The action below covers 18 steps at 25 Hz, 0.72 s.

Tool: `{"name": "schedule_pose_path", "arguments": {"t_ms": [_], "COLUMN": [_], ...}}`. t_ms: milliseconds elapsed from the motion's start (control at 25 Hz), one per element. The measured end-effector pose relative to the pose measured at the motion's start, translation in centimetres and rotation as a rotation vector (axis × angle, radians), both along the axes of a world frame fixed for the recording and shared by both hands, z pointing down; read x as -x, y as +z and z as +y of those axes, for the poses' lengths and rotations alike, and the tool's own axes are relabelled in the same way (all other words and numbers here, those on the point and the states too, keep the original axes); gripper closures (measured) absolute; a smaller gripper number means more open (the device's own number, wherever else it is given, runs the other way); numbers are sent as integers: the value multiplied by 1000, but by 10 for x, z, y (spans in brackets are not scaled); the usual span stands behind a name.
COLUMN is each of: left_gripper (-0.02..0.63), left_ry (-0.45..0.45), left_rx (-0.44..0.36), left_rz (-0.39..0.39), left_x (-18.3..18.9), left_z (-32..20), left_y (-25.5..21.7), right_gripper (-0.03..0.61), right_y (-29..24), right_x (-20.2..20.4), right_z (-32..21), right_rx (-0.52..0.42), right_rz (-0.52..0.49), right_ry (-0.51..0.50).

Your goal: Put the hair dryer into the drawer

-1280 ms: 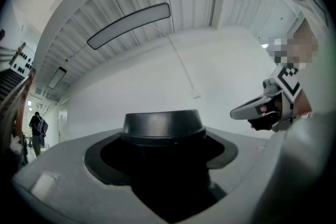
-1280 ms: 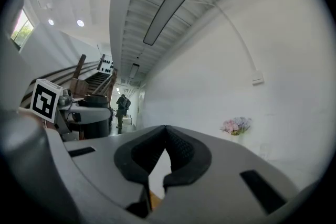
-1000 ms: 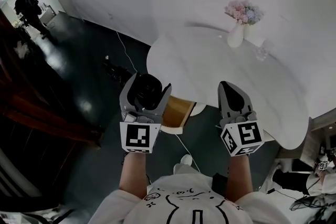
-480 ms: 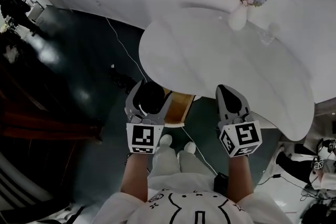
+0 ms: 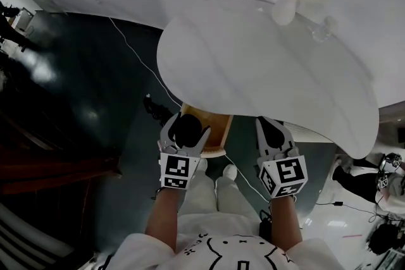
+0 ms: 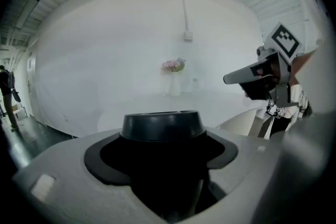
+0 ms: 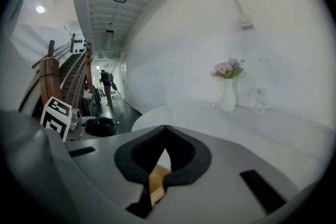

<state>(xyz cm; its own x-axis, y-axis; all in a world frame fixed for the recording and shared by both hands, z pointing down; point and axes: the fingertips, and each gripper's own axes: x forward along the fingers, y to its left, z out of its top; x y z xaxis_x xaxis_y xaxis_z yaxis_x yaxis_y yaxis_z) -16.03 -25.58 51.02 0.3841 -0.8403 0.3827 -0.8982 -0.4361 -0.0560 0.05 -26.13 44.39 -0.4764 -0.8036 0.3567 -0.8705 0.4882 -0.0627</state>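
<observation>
Both forearms were stretched forward, side by side, low in the middle of the head view. The left gripper (image 5: 186, 129) had its jaws clamped on the one black hair dryer (image 6: 161, 126), at the left edge of the single open wooden drawer (image 5: 217, 128) under the white table (image 5: 266, 66). The right gripper (image 5: 271, 125) had its jaws pressed together on nothing. One flower vase (image 5: 285, 6) stood at the upper right.
</observation>
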Motion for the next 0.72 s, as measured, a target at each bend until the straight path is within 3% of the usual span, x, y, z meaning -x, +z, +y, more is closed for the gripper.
{"name": "schedule_pose_path", "arguments": {"t_ms": [320,720], "left_gripper": [252,252], "left_ry": [164,288], "left_rx": [126,250], "left_rz": [-63,-141], "left_x": [-20,-40], "left_z": [-2,-6], "left_y": [60,116], "right_gripper": [577,577], "right_y": [36,54], "right_x": [-2,-15], "right_z": [5,19], "right_rx": [88,140], "right_rz": [17,49], "right_ry": [59,134]}}
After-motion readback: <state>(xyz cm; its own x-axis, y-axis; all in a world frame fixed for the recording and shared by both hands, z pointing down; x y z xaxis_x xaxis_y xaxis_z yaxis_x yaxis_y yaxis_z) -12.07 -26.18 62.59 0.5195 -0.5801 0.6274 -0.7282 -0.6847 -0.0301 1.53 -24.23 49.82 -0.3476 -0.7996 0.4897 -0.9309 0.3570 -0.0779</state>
